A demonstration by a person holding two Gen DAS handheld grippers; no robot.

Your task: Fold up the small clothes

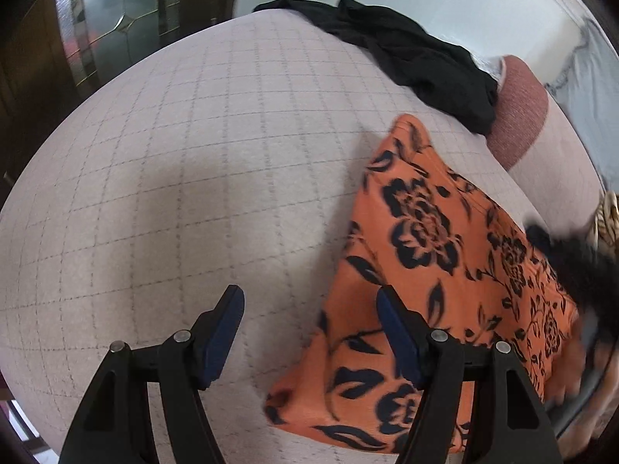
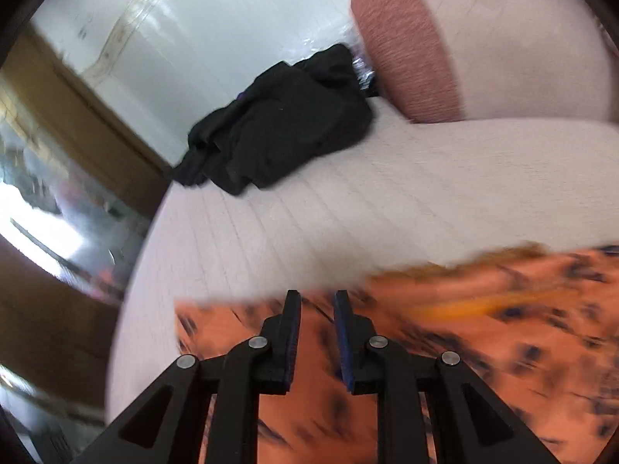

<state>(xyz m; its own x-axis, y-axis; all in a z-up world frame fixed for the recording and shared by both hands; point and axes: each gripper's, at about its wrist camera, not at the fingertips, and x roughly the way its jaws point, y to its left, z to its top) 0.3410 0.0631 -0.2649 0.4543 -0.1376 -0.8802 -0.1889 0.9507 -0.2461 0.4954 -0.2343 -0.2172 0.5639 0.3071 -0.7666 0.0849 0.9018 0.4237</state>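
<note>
Your left hand-held gripper [image 1: 309, 332] gapes empty; the orange cloth [image 1: 437, 255] runs 5-to-11 at its 2 o'clock. Right hand-held gripper [image 2: 317, 328]: narrow, empty.

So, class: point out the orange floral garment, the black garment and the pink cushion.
orange floral garment [image 1: 437, 255]: left wrist view, large black flower.
black garment [image 2: 282, 135]: right wrist view, middle of the heap.
pink cushion [image 2: 406, 46]: right wrist view, ribbed face.
</note>
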